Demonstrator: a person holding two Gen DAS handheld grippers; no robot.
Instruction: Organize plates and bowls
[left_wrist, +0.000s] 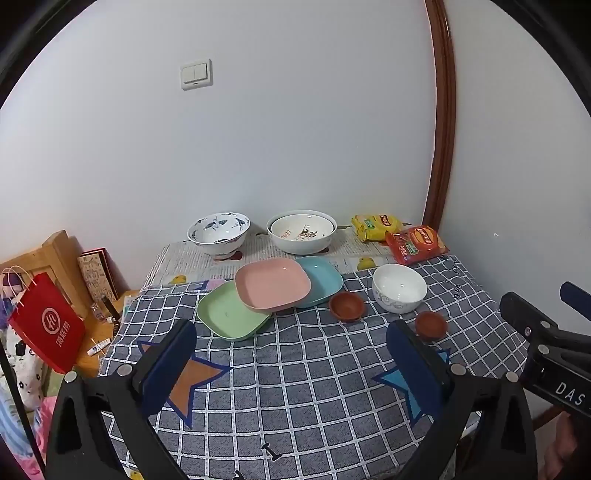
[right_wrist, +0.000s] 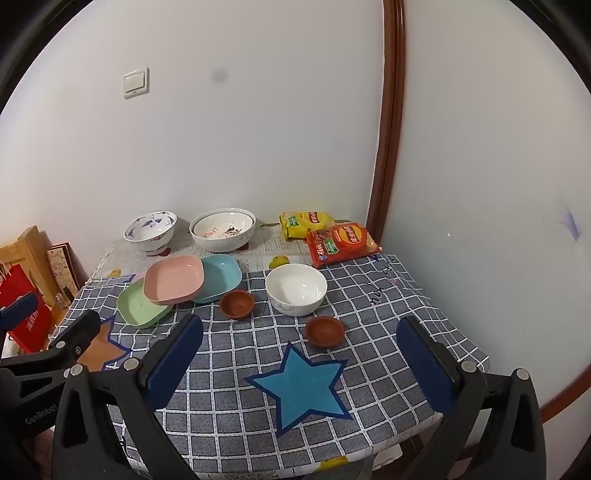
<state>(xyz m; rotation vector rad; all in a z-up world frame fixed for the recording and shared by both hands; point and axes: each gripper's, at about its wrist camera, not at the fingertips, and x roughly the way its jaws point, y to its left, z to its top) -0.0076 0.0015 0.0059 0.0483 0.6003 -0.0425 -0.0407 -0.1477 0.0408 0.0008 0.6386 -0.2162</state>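
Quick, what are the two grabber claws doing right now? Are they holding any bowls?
Left gripper: jaws wide open, holding nothing, above the checked tablecloth.
Right gripper: jaws wide open, holding nothing, no bowl between them.

Three plates (left_wrist: 272, 283) overlapping (pink topmost); bowls (left_wrist: 399, 288) scattered.

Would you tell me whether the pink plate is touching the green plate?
Touching: in the left wrist view the pink plate overlaps the green plate, its near edge resting on the green rim.
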